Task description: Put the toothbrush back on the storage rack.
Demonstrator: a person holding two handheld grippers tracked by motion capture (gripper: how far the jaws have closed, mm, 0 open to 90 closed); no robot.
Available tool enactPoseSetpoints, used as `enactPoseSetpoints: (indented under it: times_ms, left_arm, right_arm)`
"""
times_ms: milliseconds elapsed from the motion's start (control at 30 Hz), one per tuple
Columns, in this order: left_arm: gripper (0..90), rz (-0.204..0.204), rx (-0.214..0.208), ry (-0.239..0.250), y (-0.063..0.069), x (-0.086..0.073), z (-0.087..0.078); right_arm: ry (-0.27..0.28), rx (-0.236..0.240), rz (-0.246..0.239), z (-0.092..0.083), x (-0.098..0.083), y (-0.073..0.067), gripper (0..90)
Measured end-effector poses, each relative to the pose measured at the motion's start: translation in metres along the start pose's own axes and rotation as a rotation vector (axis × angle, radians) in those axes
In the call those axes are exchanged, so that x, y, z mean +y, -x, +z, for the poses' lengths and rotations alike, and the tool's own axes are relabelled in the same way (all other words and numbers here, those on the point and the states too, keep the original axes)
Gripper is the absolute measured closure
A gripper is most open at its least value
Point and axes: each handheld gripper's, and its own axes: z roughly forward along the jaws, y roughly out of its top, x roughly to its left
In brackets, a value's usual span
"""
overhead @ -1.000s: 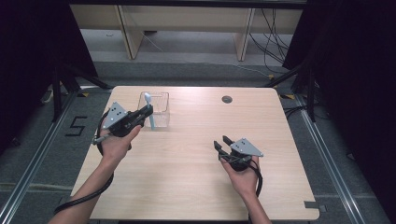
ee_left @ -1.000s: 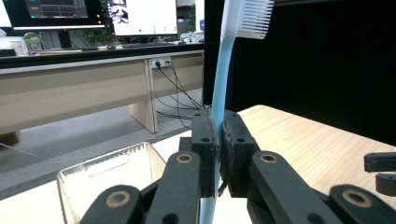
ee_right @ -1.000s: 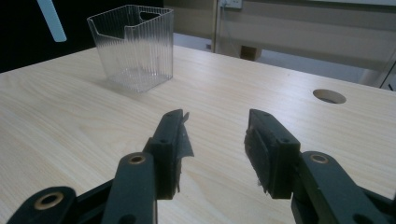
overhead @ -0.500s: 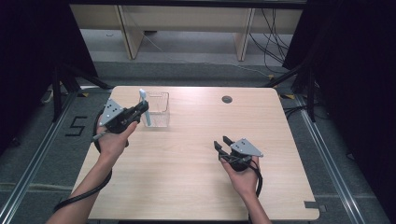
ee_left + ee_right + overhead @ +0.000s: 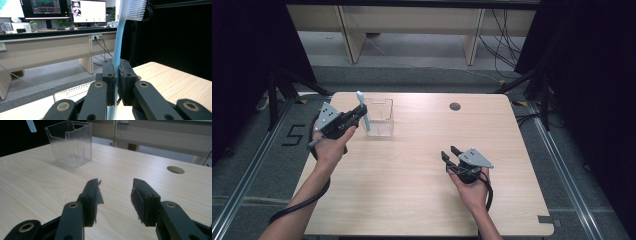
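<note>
**Toothbrush held upright beside the clear holder**

From the high view we see the left gripper [image 5: 357, 114] at the far left of the bench [image 5: 422, 200], its jaws clamped on a light blue toothbrush [image 5: 362, 109] that stands nearly upright, head up. The brush sits just beside the left wall of the clear plastic holder [image 5: 379, 117]; we cannot tell whether it touches. We judge that we keep it vertical so the handle end can drop straight into the holder's open top. The right gripper [image 5: 451, 156] rests well apart, near the bench's right middle, out of the way.

In the left gripper view the jaws pinch the toothbrush [image 5: 118, 45] low on its handle, leaving the white bristles free above. A low grip, we think, keeps the head clear but leaves little handle below to enter first. The holder's rim [image 5: 75, 91] lies below and to the left of the jaws.

In the right gripper view our jaws stand open with nothing between them, pointed across the bench towards the empty holder [image 5: 70, 143].
</note>
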Motion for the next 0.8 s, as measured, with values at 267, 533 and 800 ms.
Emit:
enactPoseSetpoints:
  times_ms: [267,533,800]
  left_arm:
    - [84.3,0.000,0.008,0.005,-0.005,0.003,0.003]
    - [84.3,-0.004,0.013,0.012,-0.010,0.006,0.009]
    - [84.3,-0.001,0.028,0.023,-0.016,0.008,0.014]
  right_arm:
    - [0.000,0.007,-0.003,0.000,0.000,0.000,57.1]
    - [-0.003,0.008,0.009,0.000,0.000,0.000,57.1]
    - [-0.002,0.009,0.015,0.000,-0.001,0.000,57.1]
